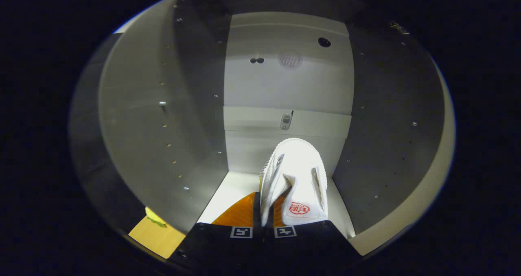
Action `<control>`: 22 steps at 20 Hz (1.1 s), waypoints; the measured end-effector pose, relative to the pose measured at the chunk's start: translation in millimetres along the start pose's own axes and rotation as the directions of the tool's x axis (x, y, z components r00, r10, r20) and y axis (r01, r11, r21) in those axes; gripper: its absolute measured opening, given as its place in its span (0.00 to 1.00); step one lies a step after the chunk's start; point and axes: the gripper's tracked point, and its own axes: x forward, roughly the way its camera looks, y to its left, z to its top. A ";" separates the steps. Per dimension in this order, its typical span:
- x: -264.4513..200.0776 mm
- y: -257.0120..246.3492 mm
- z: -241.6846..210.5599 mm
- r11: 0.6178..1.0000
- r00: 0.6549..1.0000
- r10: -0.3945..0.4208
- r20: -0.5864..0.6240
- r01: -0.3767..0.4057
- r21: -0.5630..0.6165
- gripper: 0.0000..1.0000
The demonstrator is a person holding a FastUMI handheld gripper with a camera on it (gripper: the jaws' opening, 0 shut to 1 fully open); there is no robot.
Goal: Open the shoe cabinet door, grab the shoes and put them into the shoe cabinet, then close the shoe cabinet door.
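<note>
The gripper [262, 217] was closed narrowly, both fingers pressing on the side wall of a white sneaker [295, 174] near its heel opening. The sneaker pointed forward, away from the fingers, toe deepest in the shoe cabinet [134, 117]. A red printed mark showed on the insole at the heel. The sneaker's ribbed rubber toe cap sat close to the back panel [285, 84] of the cabinet.

The sneaker was inside the cabinet's interior, over the pale bottom shelf [228, 190]. Whether its sole rested on the shelf or hung just above it could not be determined.

The grey side walls carried rows of small shelf-pin holes. A horizontal rail [252, 121] crossed the back panel just beyond the toe, with a small metal fitting [286, 121] at its centre. Higher on the back panel were a round vent [290, 59] and a dark hole [324, 42].

Outside the cabinet, beside the left wall, a strip of wooden floor [152, 237] showed with a small yellow object [154, 217] on it.
</note>
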 end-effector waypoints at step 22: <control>88.1 -5.4 -74.0 0.998 0.981 -0.063 -0.185 0.063 -0.005 0.23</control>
